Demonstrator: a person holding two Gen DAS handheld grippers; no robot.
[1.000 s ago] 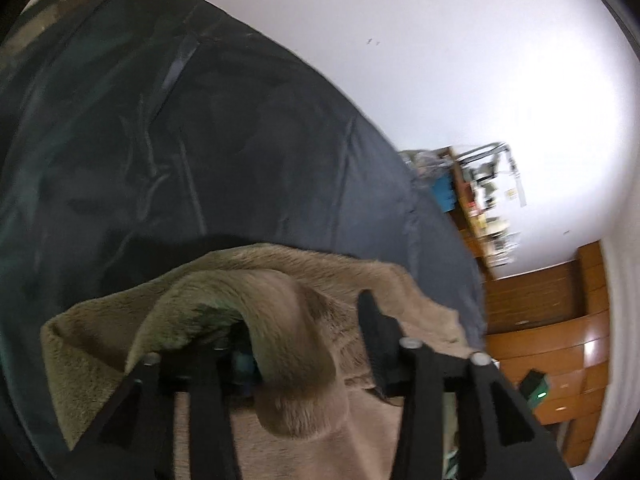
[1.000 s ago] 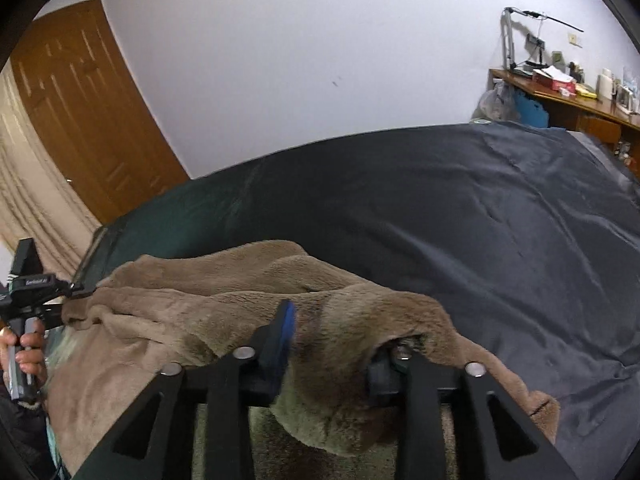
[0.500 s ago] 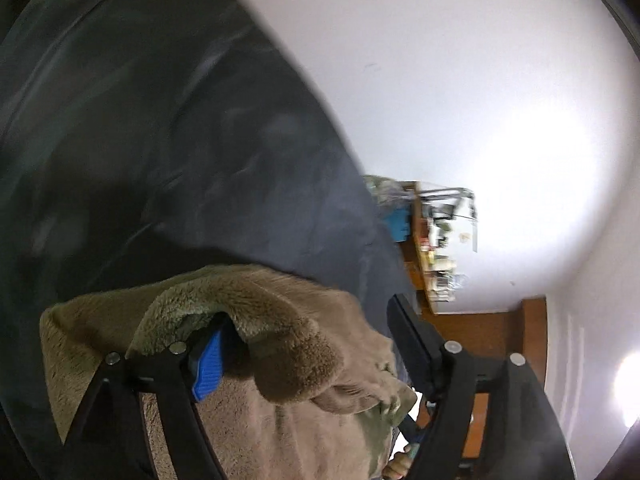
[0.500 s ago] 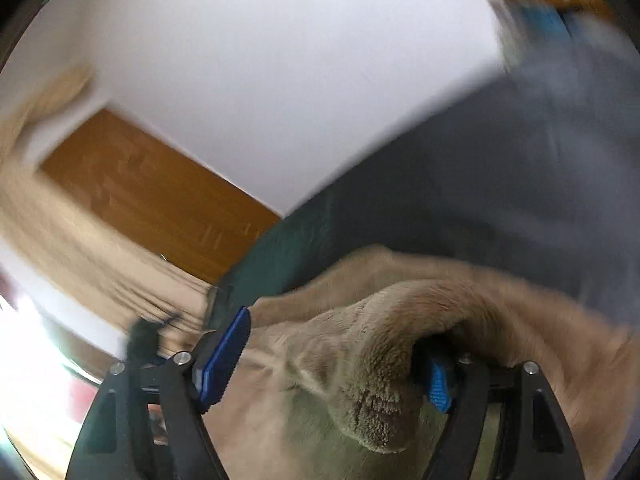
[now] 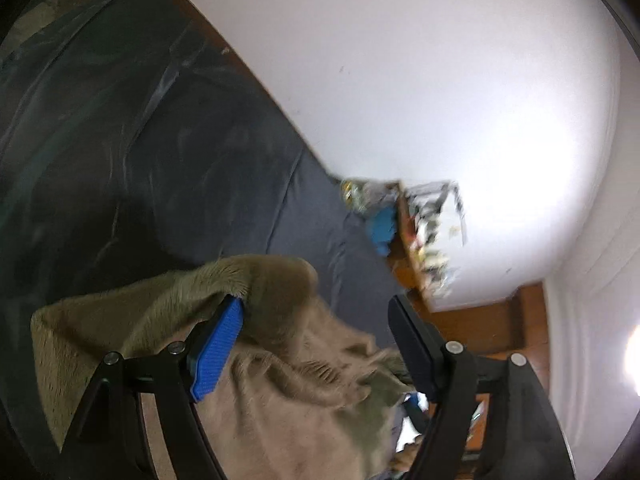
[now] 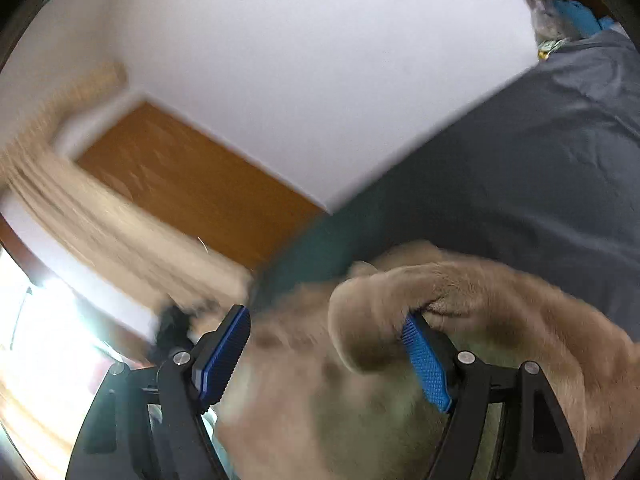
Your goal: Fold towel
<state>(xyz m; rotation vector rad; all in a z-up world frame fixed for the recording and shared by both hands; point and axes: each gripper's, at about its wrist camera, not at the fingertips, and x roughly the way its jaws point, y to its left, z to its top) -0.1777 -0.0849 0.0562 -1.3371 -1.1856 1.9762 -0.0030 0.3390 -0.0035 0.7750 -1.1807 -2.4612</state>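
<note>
Left gripper (image 5: pixel 316 320) stands released, jaws wide apart; a fold of the towel (image 5: pixel 280 380) drapes over the tip of its left finger, touching the blue pad (image 5: pixel 218 350), while the other finger is clear of the cloth. Right gripper (image 6: pixel 326 344) also released, jaws spread; a rolled hump of towel (image 6: pixel 372 312) hangs over the tip of its right finger, against that blue pad (image 6: pixel 426 364), and the left pad (image 6: pixel 222 356) is bare. No pinch on either side.

One towel: tan-brown, thick plush pile, rumpled, bunched into folds and humps, not flat. It lies on the dark grey sheet of the bed (image 5: pixel 140 140), at the near edge below both grippers; dark sheet (image 6: pixel 540 180) beyond it is bare and creased.

Counts: two grippers, two fingers each; three blue pads visible, the fourth faces away. One bed. One wooden door (image 6: pixel 192 184), one beige curtain (image 6: pixel 80 220) beside it. One cluttered wooden desk (image 5: pixel 420 232) past the bed, blurred.
</note>
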